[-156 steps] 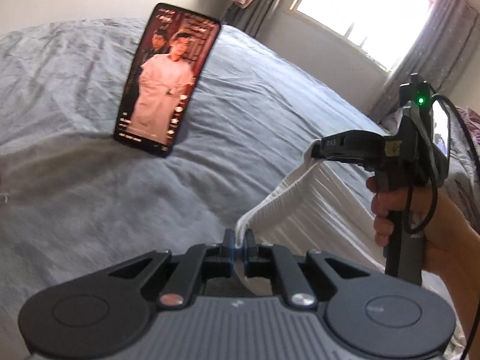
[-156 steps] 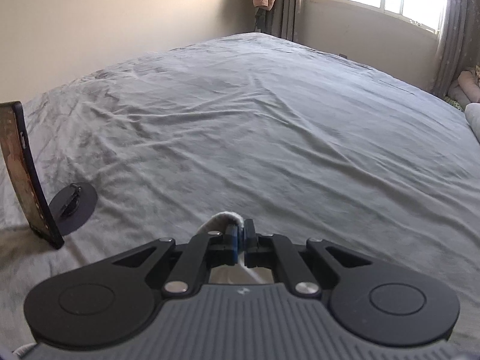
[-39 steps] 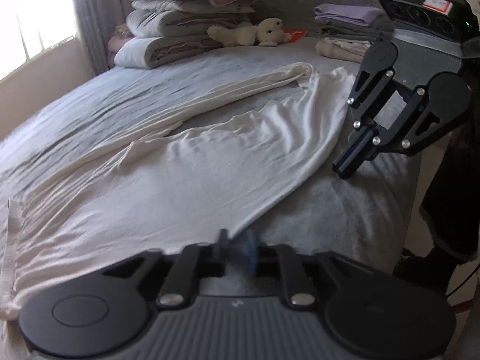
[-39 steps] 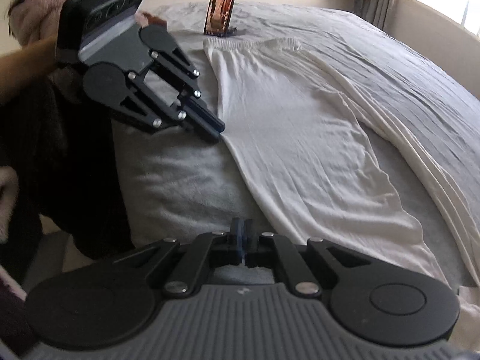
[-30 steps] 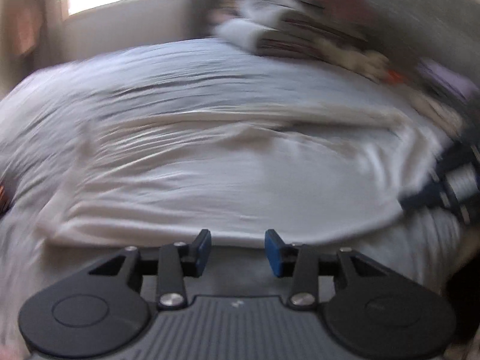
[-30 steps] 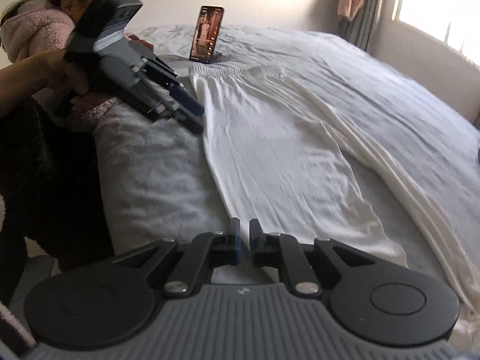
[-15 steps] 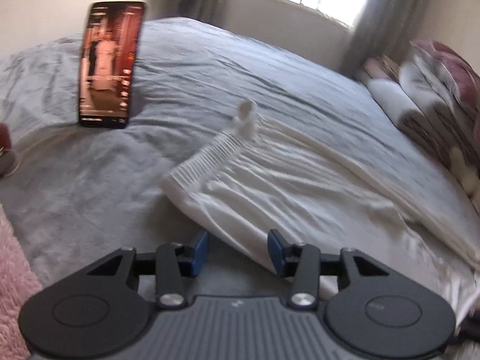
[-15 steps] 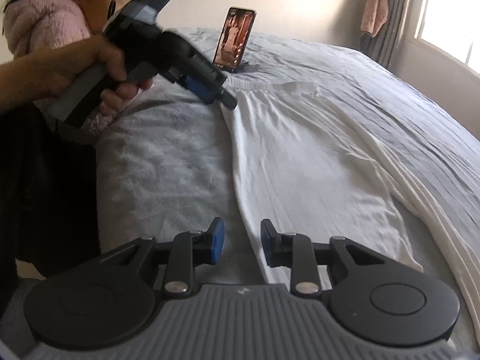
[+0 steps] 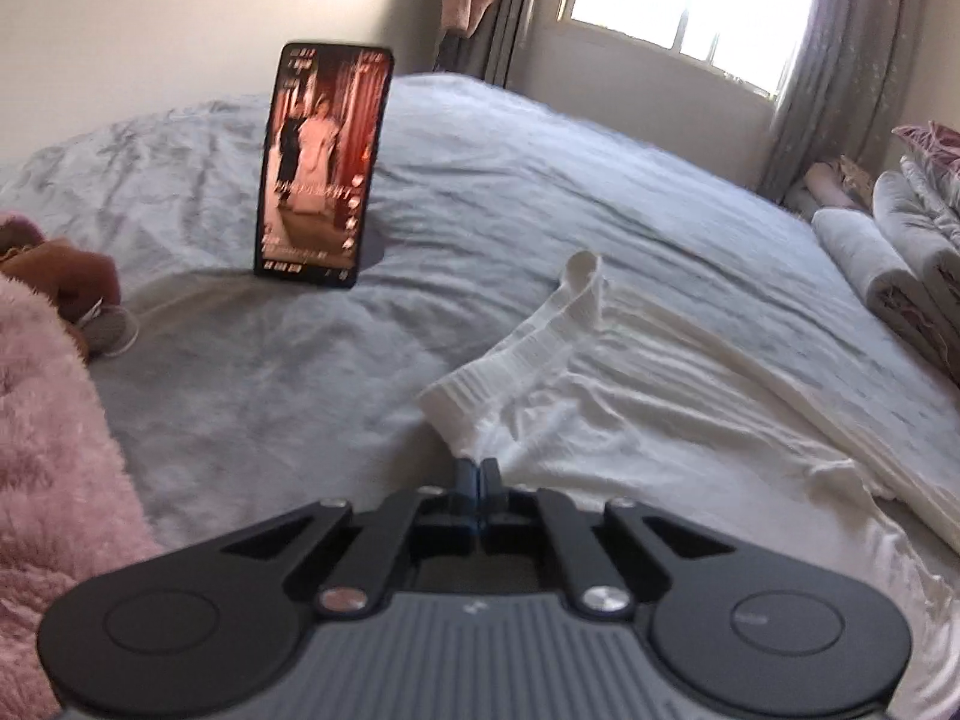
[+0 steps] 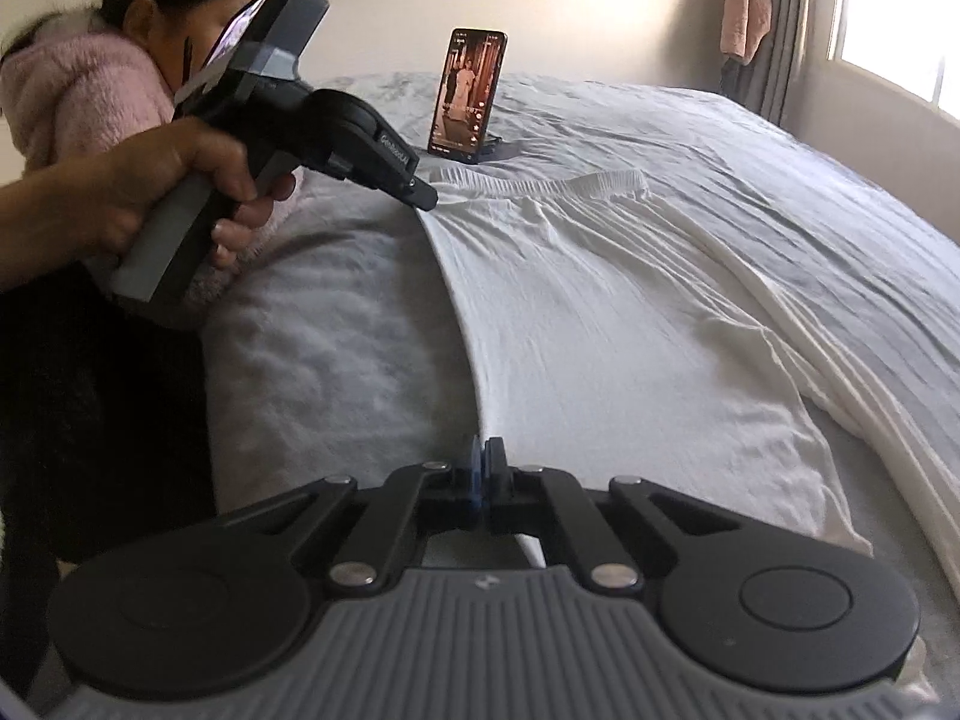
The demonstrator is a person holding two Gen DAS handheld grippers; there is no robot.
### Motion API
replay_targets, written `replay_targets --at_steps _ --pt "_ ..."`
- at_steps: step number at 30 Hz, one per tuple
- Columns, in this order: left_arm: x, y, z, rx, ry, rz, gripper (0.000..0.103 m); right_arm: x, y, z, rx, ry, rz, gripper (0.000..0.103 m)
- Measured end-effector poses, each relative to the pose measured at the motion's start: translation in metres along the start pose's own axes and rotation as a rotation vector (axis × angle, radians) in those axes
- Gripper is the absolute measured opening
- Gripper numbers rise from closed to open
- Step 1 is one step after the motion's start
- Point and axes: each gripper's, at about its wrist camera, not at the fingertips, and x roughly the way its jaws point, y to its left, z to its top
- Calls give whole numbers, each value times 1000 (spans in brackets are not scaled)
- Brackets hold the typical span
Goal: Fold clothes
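Observation:
White ribbed trousers [image 9: 630,396] lie spread on the grey bed [image 9: 540,180], with the elastic waistband toward the phone. In the left wrist view my left gripper [image 9: 480,474] is shut on the near corner of the waistband, and the cloth bunches up just beyond the pads. From the right wrist view the trousers [image 10: 600,312] stretch away, and my right gripper [image 10: 483,459] is shut on their near side edge, lower down the leg. The left gripper [image 10: 423,201] shows there too, held in a hand [image 10: 180,180] at the waistband corner.
A phone [image 9: 324,162] stands upright on the bed beyond the waistband, also visible as the phone [image 10: 468,96]. Folded bedding [image 9: 900,252] is stacked at the right. A person in a pink fuzzy top [image 10: 90,90] leans at the bed's left edge [image 10: 330,330].
Both grippers stood open half a second ago and now have closed on the trousers' near edge. The left one swung round from the pillows toward the phone and came in at the waistband.

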Motion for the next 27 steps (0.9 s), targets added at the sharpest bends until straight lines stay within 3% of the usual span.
replay_targets --at_steps 2,7,9,11,13,15,16,17,18,27 --pt "7 2 -2 -1 34 8 1 6 3 -3 -15 23 -12 1" --pt "8 -5 -4 33 34 28 6 6 9 -6 -20 39 -25 7" --pt "5 -4 -3 23 41 22 13 3 4 -4 16 38 -19 8" --pt "0 -4 -2 8 50 8 36 -2 0 -2 48 32 -10 10" --pt "-5 -4 0 -7 59 -6 50 -9 -4 -1 79 20 -4 13" --pt "-11 -4 1 -19 67 -21 54 -17 -8 -1 109 7 -11 18" --pt "-15 -5 1 -16 65 -28 57 -21 -10 -1 123 2 -17 26" --pt "-18 -5 1 -12 63 -33 58 -24 -13 -1 140 -5 -26 33" --pt "-20 -6 1 -9 61 -38 59 -27 -16 -2 157 -13 -34 34" --pt "-30 -37 0 54 89 -163 60 -48 -50 -22 338 15 -188 34"
